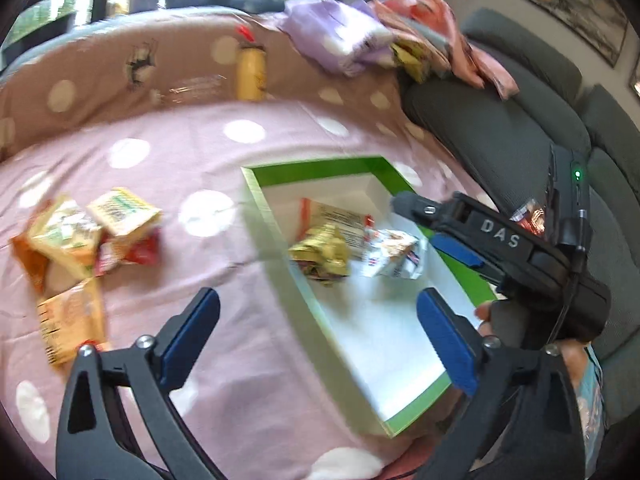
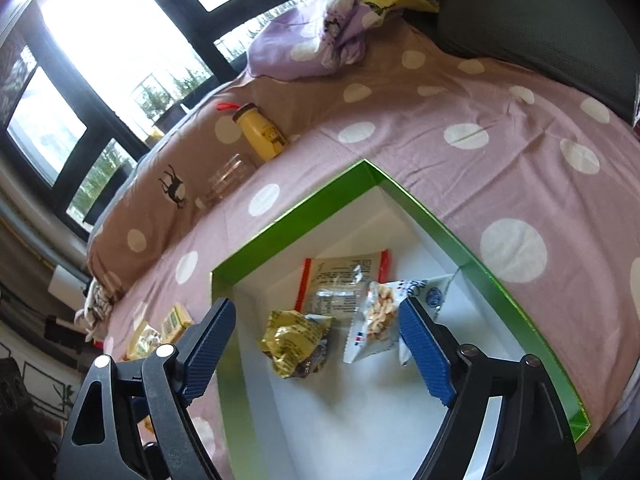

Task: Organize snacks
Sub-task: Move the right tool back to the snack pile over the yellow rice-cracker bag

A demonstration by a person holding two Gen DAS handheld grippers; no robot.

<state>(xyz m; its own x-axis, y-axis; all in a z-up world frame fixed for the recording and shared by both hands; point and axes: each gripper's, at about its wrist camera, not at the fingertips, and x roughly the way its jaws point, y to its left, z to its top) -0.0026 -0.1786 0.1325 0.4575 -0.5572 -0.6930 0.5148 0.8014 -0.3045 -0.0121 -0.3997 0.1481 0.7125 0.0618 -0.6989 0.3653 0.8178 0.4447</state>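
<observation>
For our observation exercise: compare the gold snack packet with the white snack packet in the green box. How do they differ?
The gold packet is metallic yellow and crumpled into a lump; the white packet is paler, with a clear window showing pale snack pieces. The gold packet lies nearer the box's middle, the white one further right. Both lie loose on the box's white floor, gripped by no tongs.

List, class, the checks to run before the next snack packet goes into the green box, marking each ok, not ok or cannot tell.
1. Left gripper empty, fingers apart: ok.
2. Right gripper empty, fingers apart: ok.
3. Green box has free floor for more: ok.
4. Gold packet, white packet and red-edged packet lie inside the box: ok.
5. Loose packets on the spotted cloth all boxed: not ok.
6. Loose packets' seals intact: cannot tell, blurred.
</observation>
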